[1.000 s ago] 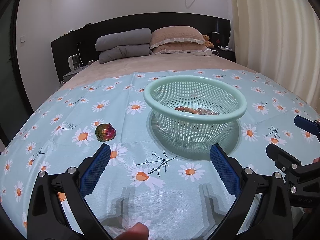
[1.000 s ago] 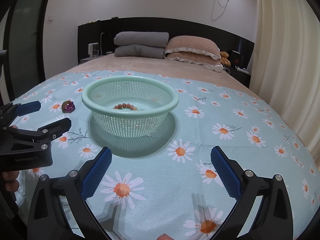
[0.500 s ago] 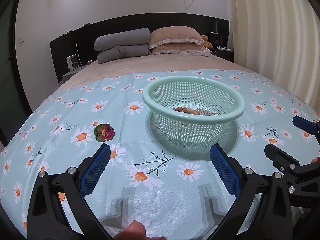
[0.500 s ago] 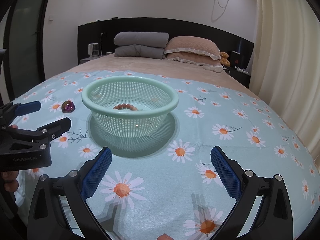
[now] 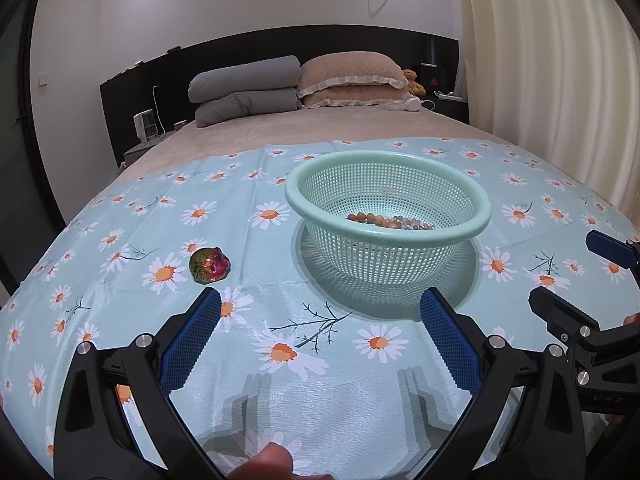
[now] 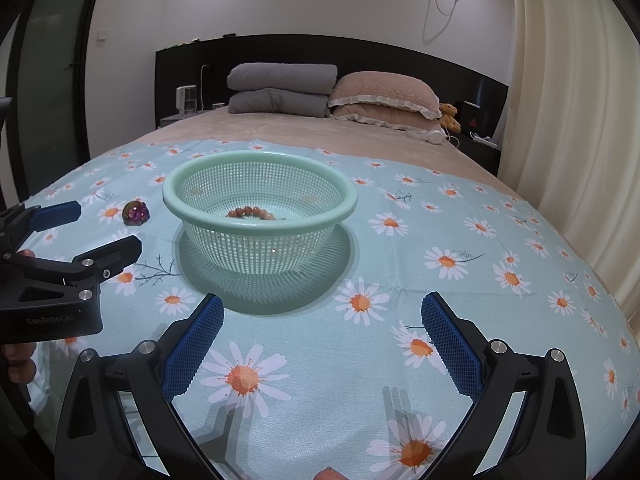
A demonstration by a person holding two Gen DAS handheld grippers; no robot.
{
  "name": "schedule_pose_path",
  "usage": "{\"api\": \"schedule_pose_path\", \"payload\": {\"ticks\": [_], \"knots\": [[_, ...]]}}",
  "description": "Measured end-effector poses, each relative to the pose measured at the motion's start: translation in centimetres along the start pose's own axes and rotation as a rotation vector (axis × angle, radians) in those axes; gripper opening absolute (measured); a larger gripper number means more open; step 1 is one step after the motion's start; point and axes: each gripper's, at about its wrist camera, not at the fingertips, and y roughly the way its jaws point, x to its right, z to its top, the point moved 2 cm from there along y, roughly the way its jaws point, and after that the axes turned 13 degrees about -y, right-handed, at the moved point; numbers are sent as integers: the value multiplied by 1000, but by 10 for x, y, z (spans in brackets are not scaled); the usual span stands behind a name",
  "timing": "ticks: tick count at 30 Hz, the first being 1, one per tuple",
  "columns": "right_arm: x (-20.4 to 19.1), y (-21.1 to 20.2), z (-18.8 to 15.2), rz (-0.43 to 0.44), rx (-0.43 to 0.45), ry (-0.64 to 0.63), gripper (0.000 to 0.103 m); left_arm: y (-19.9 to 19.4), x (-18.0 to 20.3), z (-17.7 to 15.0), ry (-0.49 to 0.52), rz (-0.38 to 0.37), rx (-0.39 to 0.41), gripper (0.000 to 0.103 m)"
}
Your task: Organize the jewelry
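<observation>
Main risk: the small iridescent rounded trinket point(image 5: 209, 265) lies loose on the daisy-print light-blue cloth point(image 5: 320, 380) over the bed. It looks smooth and domed, so an off-centre pinch could squirt it away, or the pads could bunch up soft cloth with it. A hard nudge could also tip the light mint-green perforated plastic basket point(image 5: 387, 232), which holds a string of reddish-brown beads point(image 5: 370, 218).

Left tool point(image 5: 320, 322): spread wide, empty, hovering over the cloth, touching nothing; trinket just ahead of its left pad, basket ahead of its right pad. Right tool point(image 6: 323, 322): also spread wide, empty, clear of the cloth, basket straight ahead, trinket well off to its left.
</observation>
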Motion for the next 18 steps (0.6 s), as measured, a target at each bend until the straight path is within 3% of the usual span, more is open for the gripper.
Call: {"api": "schedule_pose_path", "payload": {"ticks": [18], "knots": [[-2,17,-4,10,-44,12,95,14,-3,-4,-11,15,-29,97]]}}
